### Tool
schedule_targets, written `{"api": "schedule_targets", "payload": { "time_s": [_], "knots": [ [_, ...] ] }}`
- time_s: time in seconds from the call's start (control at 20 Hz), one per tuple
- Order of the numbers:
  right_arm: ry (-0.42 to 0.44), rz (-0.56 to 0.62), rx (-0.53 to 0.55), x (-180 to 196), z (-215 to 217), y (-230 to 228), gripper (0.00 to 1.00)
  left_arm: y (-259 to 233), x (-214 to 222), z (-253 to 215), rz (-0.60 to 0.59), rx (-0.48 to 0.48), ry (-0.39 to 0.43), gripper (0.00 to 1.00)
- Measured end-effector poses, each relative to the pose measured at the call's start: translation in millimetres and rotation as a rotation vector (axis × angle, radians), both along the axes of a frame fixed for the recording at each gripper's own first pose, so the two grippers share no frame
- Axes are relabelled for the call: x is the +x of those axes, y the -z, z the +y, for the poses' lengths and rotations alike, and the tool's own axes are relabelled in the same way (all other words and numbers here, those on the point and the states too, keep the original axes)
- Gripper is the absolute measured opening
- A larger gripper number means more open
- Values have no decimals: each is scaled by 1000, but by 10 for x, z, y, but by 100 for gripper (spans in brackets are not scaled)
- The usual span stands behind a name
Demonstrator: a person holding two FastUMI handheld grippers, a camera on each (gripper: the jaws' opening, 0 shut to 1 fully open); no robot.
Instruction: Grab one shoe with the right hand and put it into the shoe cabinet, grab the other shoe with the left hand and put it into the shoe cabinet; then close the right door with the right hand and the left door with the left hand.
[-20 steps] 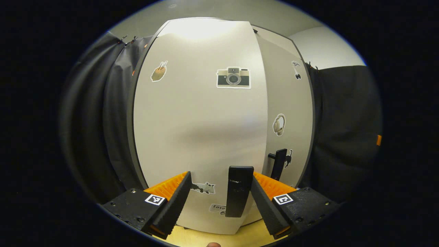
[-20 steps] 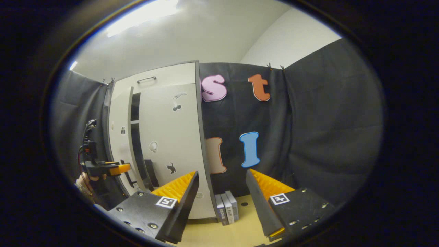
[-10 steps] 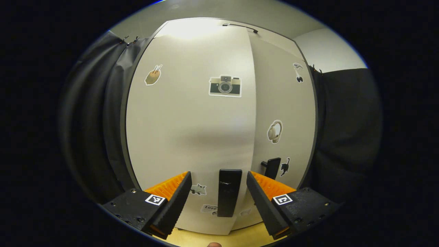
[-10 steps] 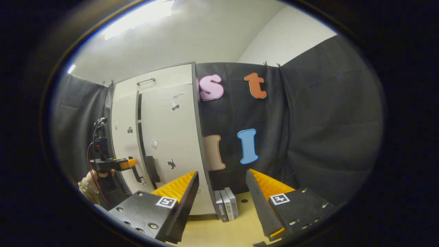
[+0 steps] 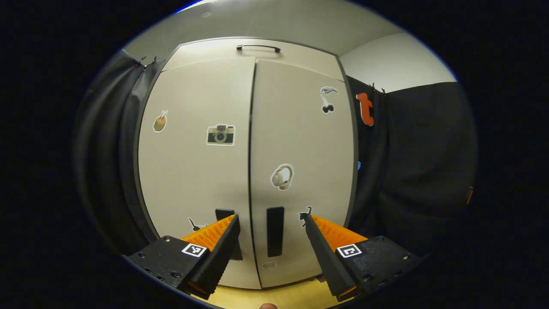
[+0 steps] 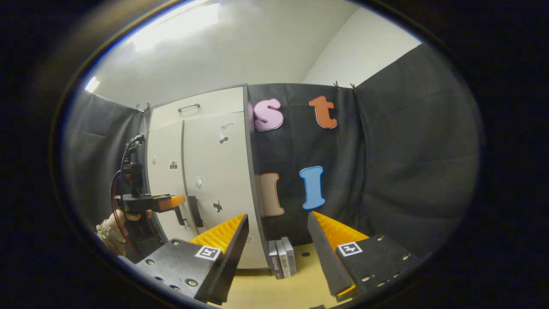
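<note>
no words or numbers can be read here. the stickers on the cabinet doors [image 5: 300, 141] are pictures, and the book spines [image 6: 283, 257] are too small to read.

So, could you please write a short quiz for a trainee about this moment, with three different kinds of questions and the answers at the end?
1. True or false: both doors of the shoe cabinet are shut.
2. Multiple choice: which sticker is on the left door? A) headphones B) camera C) cat
3. Fill in the missing word: the left gripper has its jaws ____, with nothing between them.

Key
1. True. The left door and the right door meet at the middle seam.
2. B. The camera sticker is there; the headphones sticker is on the right door.
3. Open. The right gripper is open too.
</note>
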State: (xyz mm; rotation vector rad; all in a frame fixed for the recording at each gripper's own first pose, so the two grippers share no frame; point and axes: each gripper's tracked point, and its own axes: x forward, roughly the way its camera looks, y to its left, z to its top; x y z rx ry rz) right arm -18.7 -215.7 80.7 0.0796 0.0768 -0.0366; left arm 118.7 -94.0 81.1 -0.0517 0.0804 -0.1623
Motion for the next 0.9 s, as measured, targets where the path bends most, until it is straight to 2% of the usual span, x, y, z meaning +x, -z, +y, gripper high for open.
{"api": "schedule_targets", "payload": {
  "time_s": [0.5, 0.75, 0.8, 0.9],
  "knots": [
    [-80, -32, -4, -323, -266, -152, 83, -390, -713, -700, -57, 17, 15, 94],
    [-115, -43, 0, -422, -225, -166, 83, -573, -1042, -846, -86, 32, 15, 94],
    [-121, -44, -1, -430, -197, -179, 83, -609, -1093, -871, -92, 31, 19, 90],
    [-132, -46, -4, -436, -156, -174, 83, -658, -1165, -897, -105, 33, 26, 94]
  ]
}}
